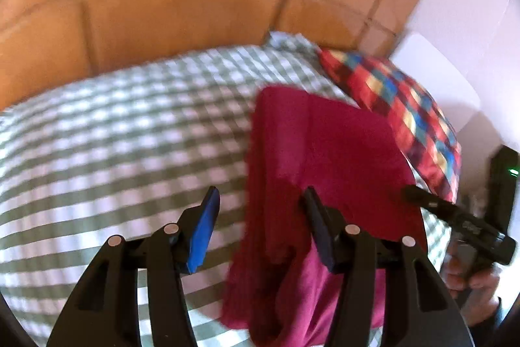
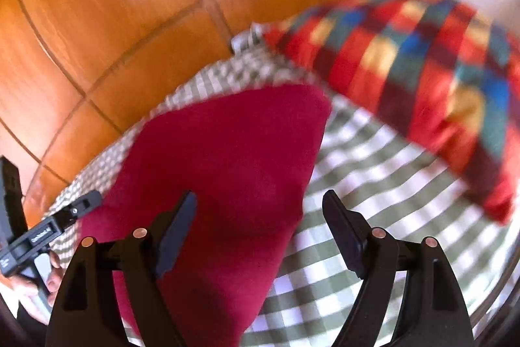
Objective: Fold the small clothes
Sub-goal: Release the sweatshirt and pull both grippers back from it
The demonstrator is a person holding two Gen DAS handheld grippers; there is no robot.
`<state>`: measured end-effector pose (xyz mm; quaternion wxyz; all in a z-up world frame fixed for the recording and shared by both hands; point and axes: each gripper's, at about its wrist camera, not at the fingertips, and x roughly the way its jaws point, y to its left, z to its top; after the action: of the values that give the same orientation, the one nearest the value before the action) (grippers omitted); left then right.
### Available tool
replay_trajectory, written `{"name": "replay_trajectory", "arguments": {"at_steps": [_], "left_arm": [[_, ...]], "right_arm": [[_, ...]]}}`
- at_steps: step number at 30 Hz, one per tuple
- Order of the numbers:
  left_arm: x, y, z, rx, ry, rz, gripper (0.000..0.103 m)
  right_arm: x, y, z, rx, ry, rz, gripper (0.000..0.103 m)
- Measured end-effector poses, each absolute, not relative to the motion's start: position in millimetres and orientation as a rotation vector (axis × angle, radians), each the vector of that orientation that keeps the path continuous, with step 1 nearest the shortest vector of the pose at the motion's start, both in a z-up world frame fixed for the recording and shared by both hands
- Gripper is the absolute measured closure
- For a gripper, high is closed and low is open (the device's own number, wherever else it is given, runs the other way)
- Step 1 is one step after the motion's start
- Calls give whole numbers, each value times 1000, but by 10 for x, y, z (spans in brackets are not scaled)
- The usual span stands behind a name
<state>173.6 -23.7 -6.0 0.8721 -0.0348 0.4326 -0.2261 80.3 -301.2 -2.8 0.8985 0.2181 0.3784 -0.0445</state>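
Note:
A dark red garment [image 1: 328,152] lies folded in a long strip on the green-and-white checked bedcover [image 1: 113,135]. My left gripper [image 1: 261,194] hovers open over the garment's near left edge, and no cloth is pinched between its fingers. In the right wrist view the same garment [image 2: 234,152] runs from the near left to the middle. My right gripper [image 2: 260,194] stands wide open above the garment's right edge and the bedcover [image 2: 373,184], holding nothing. One finger [image 1: 422,199] of the right gripper shows at the right of the left wrist view. Both views are blurred.
A pillow [image 2: 422,70] in red, blue and yellow checks lies at the far right of the bed, close to the garment's far end. Orange wooden panels [image 1: 162,21] stand behind the bed. A person's hand [image 1: 471,282] grips the right handle.

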Motion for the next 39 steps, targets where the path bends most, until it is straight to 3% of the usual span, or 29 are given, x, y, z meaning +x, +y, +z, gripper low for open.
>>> {"name": "replay_trajectory", "arguments": {"at_steps": [3,5,7,10,19,29,31,34,39], "left_arm": [[1604,-80,59,-126,861,-457,51],[1509,-54,110,-113,838,-458,59],[1438,-140,122,-47,822,-452,65],[1425,-305,58,0,838,-468,70],[1593,-566,-434,82,934,-427,69],[1559,-485,-369,37,918,-404,65],[1466,-429,-281,27,892,-385,61],[1356,-353,-174,18,860,-364,50],[1142,-202,-25,15,809,-321,38]], "right_arm": [[674,-2884,214,404,717,-49,31],[647,-2746,274,349,717,-18,43],[667,-2598,254,320,740,16,47],[705,-2434,109,299,795,11,47],[780,-2190,-283,211,853,-74,47],[789,-1961,-280,97,839,-186,43],[767,-1955,-251,96,844,-200,38],[709,-1939,-215,116,856,-208,20],[593,-1823,-215,90,869,-225,17]]}}
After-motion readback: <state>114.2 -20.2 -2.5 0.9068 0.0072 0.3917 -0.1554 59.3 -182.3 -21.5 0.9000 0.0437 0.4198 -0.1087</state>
